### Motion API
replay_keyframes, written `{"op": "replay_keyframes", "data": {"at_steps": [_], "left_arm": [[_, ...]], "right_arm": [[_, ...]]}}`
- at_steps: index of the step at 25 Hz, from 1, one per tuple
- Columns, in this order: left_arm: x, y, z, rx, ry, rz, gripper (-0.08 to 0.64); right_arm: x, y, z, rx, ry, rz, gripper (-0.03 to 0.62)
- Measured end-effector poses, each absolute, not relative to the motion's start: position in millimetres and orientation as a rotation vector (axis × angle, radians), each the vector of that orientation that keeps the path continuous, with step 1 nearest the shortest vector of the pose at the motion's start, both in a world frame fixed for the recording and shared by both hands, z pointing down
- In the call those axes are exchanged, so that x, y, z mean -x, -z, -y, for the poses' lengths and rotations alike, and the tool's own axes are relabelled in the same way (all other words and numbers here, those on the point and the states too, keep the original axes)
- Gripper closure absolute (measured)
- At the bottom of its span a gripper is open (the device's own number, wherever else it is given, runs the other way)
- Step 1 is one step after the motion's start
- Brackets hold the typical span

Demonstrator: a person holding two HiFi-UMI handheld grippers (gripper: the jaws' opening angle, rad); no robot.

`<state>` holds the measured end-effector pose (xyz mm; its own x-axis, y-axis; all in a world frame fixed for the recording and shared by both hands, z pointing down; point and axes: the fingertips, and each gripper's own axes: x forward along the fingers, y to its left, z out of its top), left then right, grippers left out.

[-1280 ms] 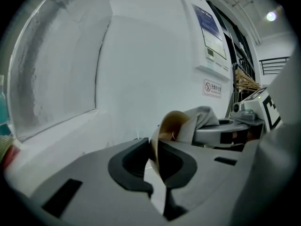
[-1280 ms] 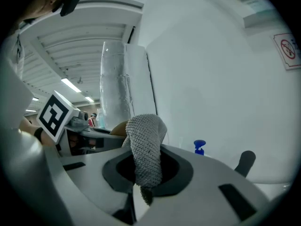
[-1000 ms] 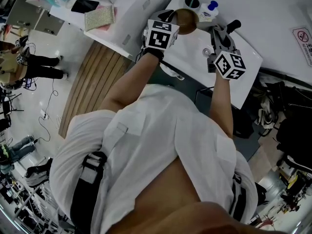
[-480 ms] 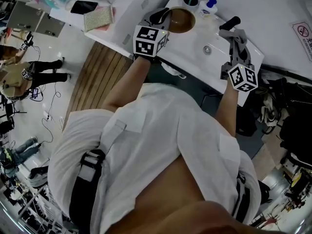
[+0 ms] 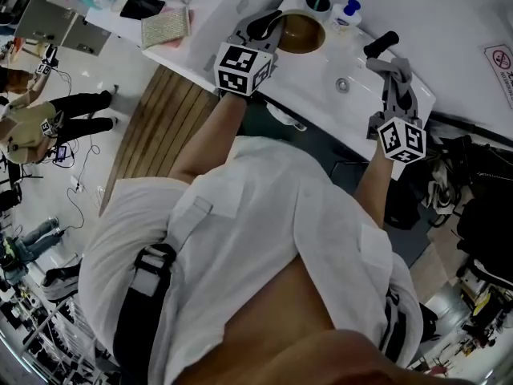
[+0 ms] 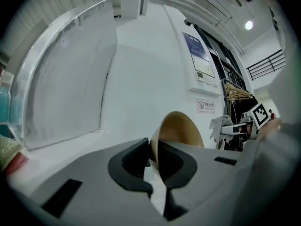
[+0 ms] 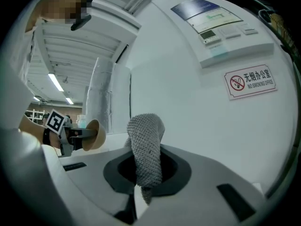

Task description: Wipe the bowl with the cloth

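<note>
Left gripper view: L gripper (image 6: 151,168) nips bowl (image 6: 181,128) rim; R gripper (image 7: 146,175) grips cloth (image 7: 146,140). Well apart, so wipe's prob. not done yet.

Seen from its own view, the left gripper (image 6: 151,160) masks the lower half of the bowl (image 6: 181,128). The cloth (image 7: 146,149) sinks from sight at its lower end between the jaws of the right gripper (image 7: 146,182). In the head view, the bottle (image 5: 347,12) bears a label too small to read, and the left edge cuts off a bystander (image 5: 36,120).
</note>
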<state>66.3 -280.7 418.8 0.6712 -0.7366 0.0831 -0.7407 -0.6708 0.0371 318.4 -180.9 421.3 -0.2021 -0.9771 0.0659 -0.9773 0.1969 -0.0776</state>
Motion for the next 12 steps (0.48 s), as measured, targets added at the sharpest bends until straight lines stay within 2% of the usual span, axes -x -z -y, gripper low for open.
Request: {"op": "replay_keyframes", "data": {"at_steps": [12], "left_arm": [[-66.9,-419.7,281.6,-2.810,-0.112,1.258,0.534]], "right_arm": [[-311.9,-417.4,189.8,-1.909,-0.116,2.442,0.558]]}}
